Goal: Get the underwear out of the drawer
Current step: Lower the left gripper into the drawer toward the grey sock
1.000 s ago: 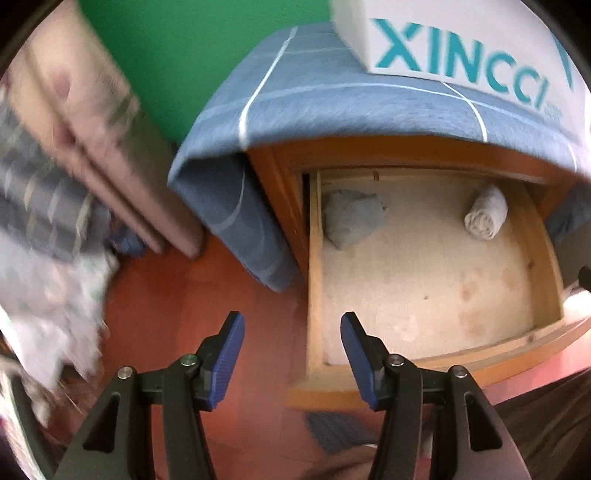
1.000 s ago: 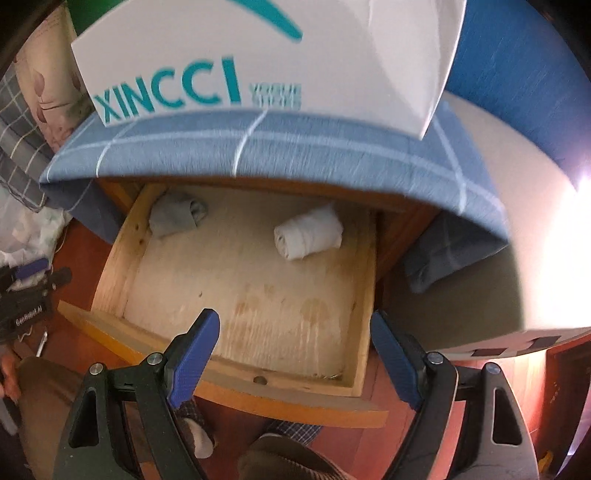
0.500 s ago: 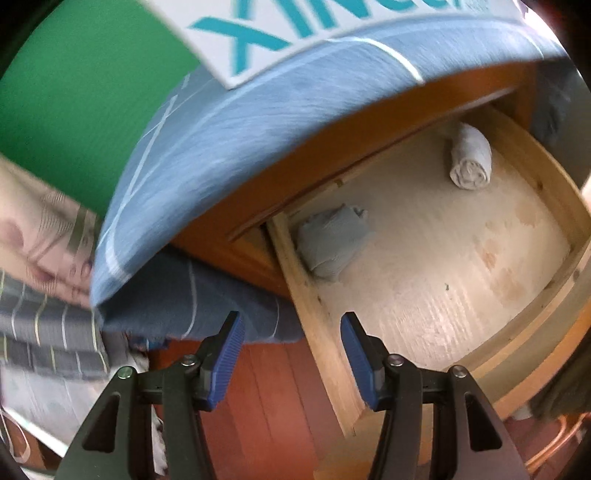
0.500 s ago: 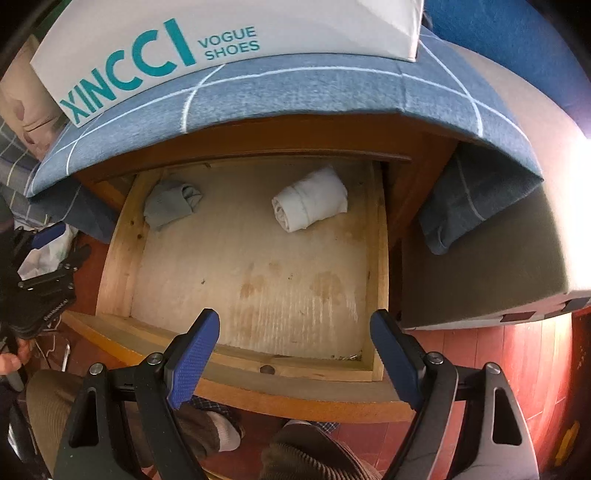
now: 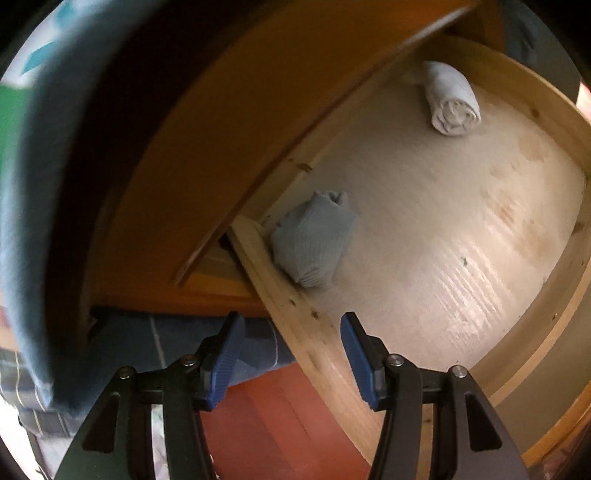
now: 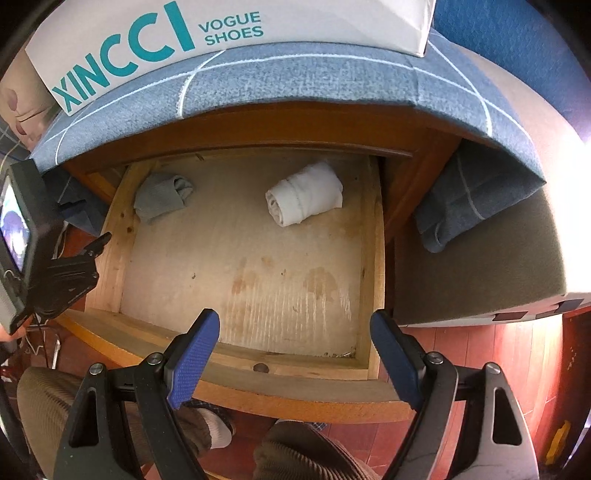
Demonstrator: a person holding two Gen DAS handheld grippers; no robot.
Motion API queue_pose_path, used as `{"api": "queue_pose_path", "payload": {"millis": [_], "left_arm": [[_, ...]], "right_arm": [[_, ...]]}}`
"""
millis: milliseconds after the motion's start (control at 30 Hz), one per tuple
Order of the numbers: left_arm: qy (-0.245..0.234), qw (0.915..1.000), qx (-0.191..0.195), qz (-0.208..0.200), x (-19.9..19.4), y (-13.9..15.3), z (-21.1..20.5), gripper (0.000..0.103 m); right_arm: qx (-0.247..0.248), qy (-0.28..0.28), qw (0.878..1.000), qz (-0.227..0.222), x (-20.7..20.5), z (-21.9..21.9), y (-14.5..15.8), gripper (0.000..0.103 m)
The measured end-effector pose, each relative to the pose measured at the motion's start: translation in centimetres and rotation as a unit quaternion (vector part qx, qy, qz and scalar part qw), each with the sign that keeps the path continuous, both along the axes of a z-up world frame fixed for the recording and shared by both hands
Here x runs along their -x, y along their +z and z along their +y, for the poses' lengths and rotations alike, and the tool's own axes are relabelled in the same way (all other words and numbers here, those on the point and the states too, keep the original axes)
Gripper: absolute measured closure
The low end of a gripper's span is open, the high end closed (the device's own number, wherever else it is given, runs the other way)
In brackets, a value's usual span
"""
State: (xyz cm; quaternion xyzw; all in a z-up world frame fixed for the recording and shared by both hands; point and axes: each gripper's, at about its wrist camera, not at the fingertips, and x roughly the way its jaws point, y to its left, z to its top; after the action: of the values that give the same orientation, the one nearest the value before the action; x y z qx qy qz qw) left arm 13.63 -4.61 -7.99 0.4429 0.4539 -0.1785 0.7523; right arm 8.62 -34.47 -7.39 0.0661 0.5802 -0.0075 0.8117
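The drawer (image 6: 110, 266) stands pulled out, so both pieces are within your reach: the grey underwear (image 5: 312, 242) is bunched in the far left corner against the side wall, the white roll (image 6: 304, 194) lies far right. Your left gripper (image 5: 290, 354) hovers over the left wall with its jaws parted and empty, lined up on the grey bundle. Your right gripper (image 6: 295, 354) waits above the near front board, jaws spread wide, holding nothing

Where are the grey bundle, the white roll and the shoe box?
grey bundle (image 5: 314, 240), left wrist view, middle of the cloth.
white roll (image 6: 304, 194), right wrist view, middle of the roll.
shoe box (image 6: 295, 22), right wrist view, front face.
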Motion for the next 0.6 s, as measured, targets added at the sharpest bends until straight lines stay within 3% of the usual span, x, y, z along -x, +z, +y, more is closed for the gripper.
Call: {"api": "queue_pose_path", "payload": {"millis": [200,600], "left_arm": [[-0.037,0.9986,-0.033,-0.018,-0.3,-1.5,-1.1,0.047],[-0.049,0.9980,-0.040,-0.007,-1.8,-2.6,-1.3,0.048]], "right_arm": [[-0.004,0.001,1.000,0.004,-0.1,0.0,-0.1,0.022],[-0.014,-0.023,1.000,0.011,-0.1,-0.8,-0.4,0.022]]}}
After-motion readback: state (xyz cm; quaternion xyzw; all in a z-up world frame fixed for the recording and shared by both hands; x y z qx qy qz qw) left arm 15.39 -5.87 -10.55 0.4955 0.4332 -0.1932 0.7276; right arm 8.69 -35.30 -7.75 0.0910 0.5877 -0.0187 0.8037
